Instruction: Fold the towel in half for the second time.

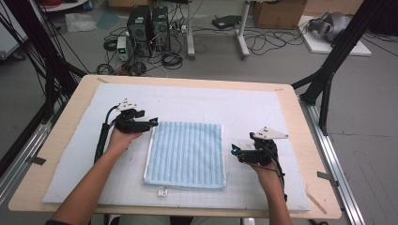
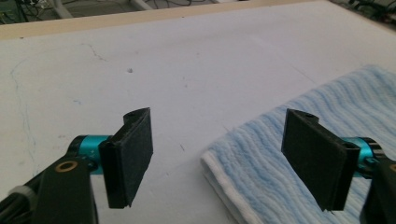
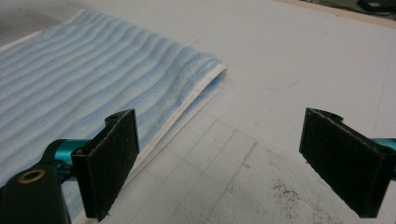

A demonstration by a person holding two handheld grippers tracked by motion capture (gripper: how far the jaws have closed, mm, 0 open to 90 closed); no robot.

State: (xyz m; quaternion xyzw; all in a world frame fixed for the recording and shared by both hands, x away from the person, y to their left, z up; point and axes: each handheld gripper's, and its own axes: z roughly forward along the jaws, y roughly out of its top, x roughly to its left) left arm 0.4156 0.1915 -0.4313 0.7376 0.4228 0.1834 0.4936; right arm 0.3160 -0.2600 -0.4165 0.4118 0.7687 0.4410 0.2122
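Note:
A folded light-blue striped towel (image 1: 185, 154) lies flat in the middle of the white mat (image 1: 211, 101). My left gripper (image 1: 153, 123) hovers at the towel's far left corner with its jaws wide apart. In the left gripper view that corner of the towel (image 2: 261, 172) lies low between the jaws of the left gripper (image 2: 217, 123), and the pads touch nothing. My right gripper (image 1: 233, 150) stands open just off the towel's right edge. In the right gripper view the right gripper (image 3: 219, 123) is over bare mat, and the towel (image 3: 84, 79) lies past its left jaw.
The mat covers most of a wooden table (image 1: 187, 80). A small white tag (image 1: 163, 191) lies at the towel's near edge. Black frame posts (image 1: 328, 65) stand at both sides. Computer towers (image 1: 148, 26), cables and boxes sit on the floor beyond.

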